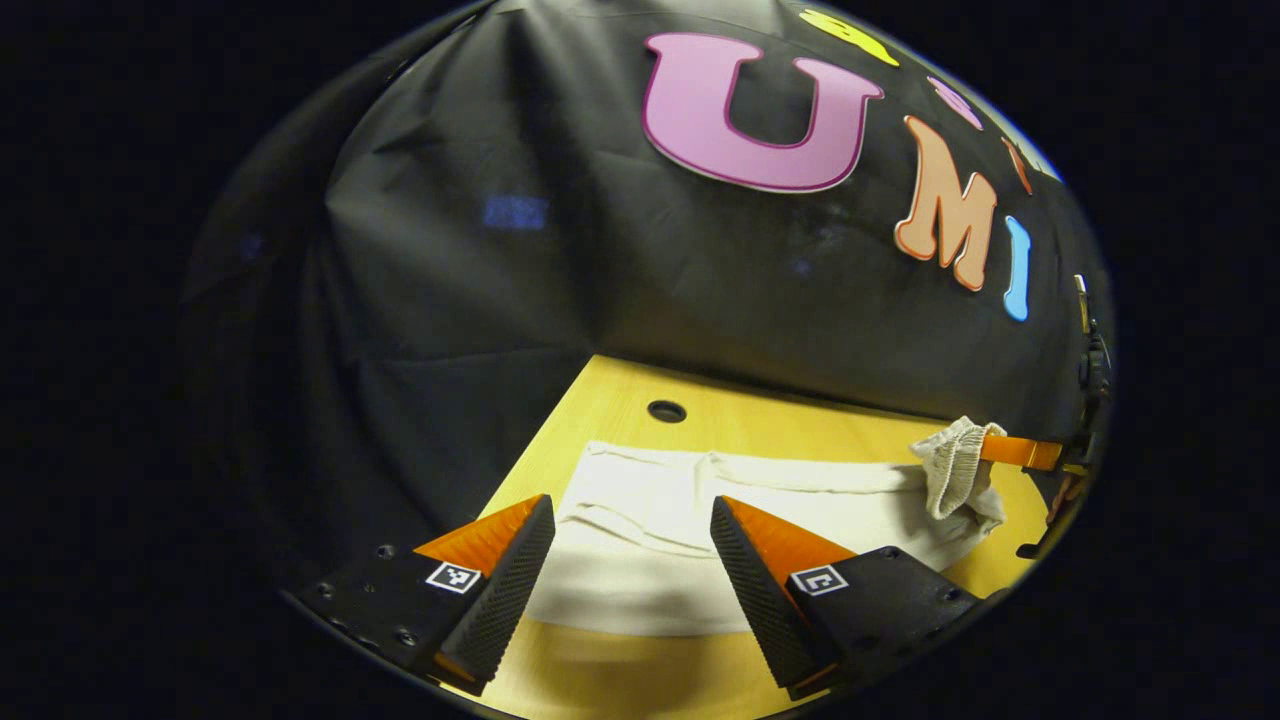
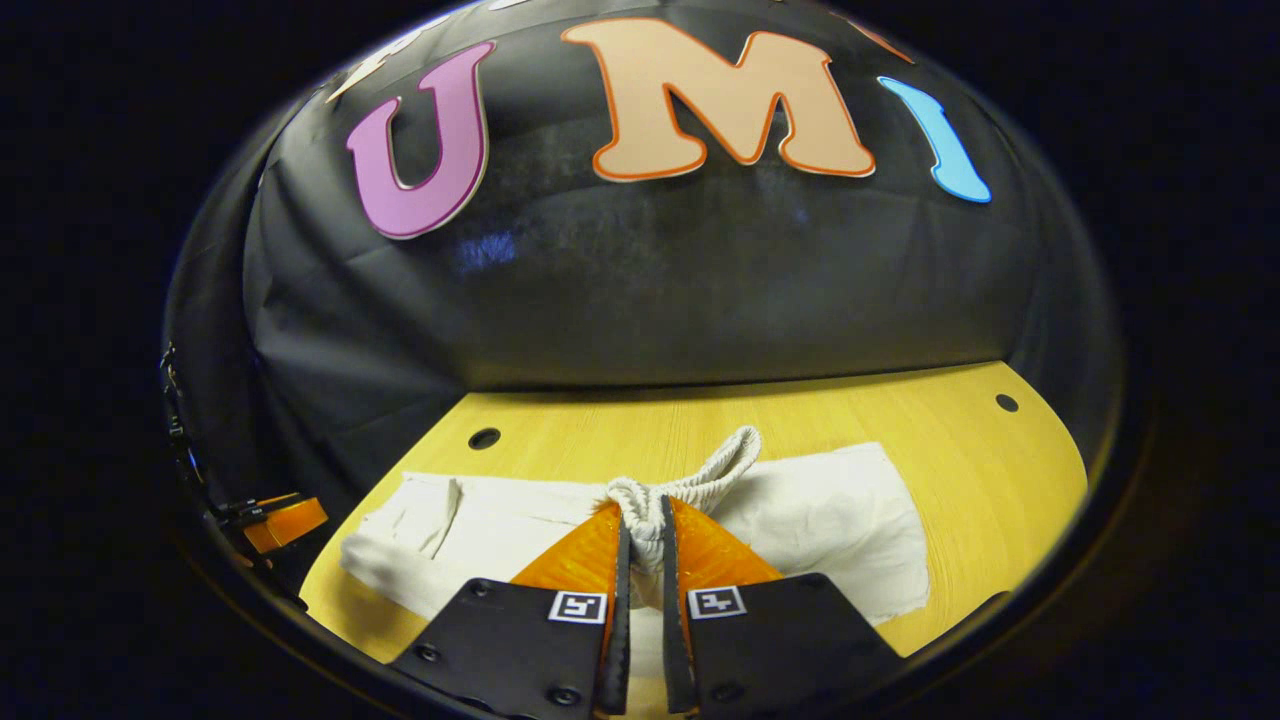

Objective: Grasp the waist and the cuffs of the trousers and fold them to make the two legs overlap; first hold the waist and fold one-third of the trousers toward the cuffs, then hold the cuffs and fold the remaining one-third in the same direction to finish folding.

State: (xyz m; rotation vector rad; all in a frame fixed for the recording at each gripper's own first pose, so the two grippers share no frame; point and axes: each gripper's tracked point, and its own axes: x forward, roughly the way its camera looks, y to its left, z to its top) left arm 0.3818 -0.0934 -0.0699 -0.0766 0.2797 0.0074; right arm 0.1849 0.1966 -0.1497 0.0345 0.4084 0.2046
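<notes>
- On a yellow wooden table, inside a booth, a pair of white trousers lies flat as a long strip, its long axis running side to side across both views.
- In the right gripper view, the right gripper has its fingers nearly closed on a bunched, ribbed band of the trousers, most likely the waist or a cuff; which one cannot be told. The band rises in a loop above the fingertips while the rest of the cloth spreads on the table to either side.
- In the left gripper view, that same right gripper shows far off at the right, lifting the ribbed end just clear of the table.
- The left gripper has its fingers spread wide and grips nothing. It points down and forward, with the opposite end of the trousers lying flat between and just beyond its fingertips.
- The relation that matters: the near edge of the cloth lies straight ahead of the left gripper, so this hand is the nearer to the ungripped end.
- Judged from this, the next move calls for lowering the open left gripper onto that edge and pinching it, so both ends can be carried together.
</notes>
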